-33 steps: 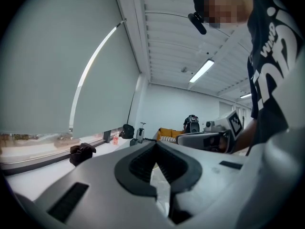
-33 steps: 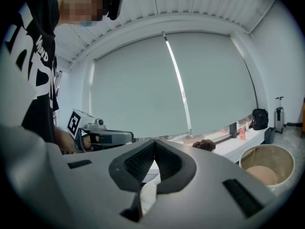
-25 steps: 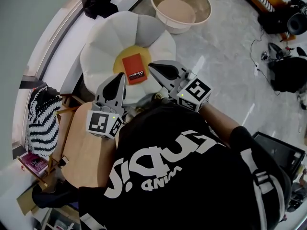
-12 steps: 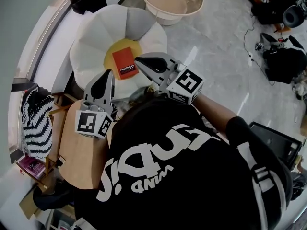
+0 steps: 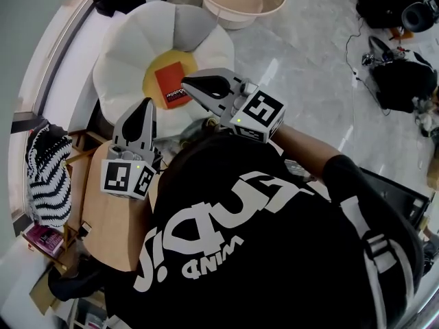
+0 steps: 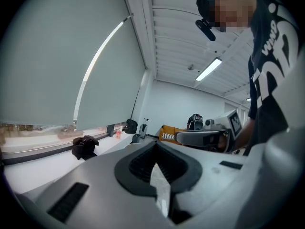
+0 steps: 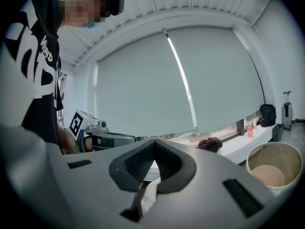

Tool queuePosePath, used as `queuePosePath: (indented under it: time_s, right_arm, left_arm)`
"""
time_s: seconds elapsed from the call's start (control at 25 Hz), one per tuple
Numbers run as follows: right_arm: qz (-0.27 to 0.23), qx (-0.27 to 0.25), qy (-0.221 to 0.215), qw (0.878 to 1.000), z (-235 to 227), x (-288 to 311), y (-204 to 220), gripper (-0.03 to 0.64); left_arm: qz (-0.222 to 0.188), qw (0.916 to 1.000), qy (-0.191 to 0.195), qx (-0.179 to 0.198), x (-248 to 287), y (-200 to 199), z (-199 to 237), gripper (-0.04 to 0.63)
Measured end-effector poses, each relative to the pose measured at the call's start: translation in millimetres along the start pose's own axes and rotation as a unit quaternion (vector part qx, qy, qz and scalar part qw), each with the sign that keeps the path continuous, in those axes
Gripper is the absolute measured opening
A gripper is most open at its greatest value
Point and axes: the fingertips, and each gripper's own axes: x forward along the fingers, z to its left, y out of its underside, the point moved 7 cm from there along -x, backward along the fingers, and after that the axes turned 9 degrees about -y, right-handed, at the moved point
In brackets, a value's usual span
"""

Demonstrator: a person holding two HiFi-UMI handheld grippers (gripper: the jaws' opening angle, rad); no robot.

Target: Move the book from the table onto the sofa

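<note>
The left gripper (image 5: 145, 105) is holding its jaws pressed together with nothing between them. The right gripper (image 5: 186, 81) is doing the same and is carrying nothing. The left one is hovering over the edge of the round wooden bench (image 5: 113, 218) that faces the sofa. The right one is reaching over the sofa's near edge, and in the head view its tip is showing just beside the book; whether it is touching cannot be told.

The red book (image 5: 173, 86) is lying flat on the yellow centre of the flower-shaped sofa (image 5: 120, 53), clear of the bench, so the move is looking done. The book is looking thin, light and fairly stiff, with a smooth cover that may be slipping under hard pads. If it is needing another lift, one long edge is looking like the best hold: one jaw pressing into the soft cushion beneath, the other closing on the cover.
</note>
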Motion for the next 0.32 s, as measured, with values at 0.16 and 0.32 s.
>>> queuePosePath:
  time_s: [0.16, 0.32]
  right_arm:
    - [0.001, -0.005, -0.012, 1.0, -0.6, 4.8, 1.5, 0.0]
    - [0.0, -0.004, -0.016, 1.0, -5.3, 8.6, 2.9, 0.0]
  left_arm:
    - [0.002, 1.0, -0.004, -0.004, -1.2, 2.1, 3.0, 0.008]
    - [0.004, 0.9999, -0.009, -0.005, 0.0, 4.6, 7.1, 0.008]
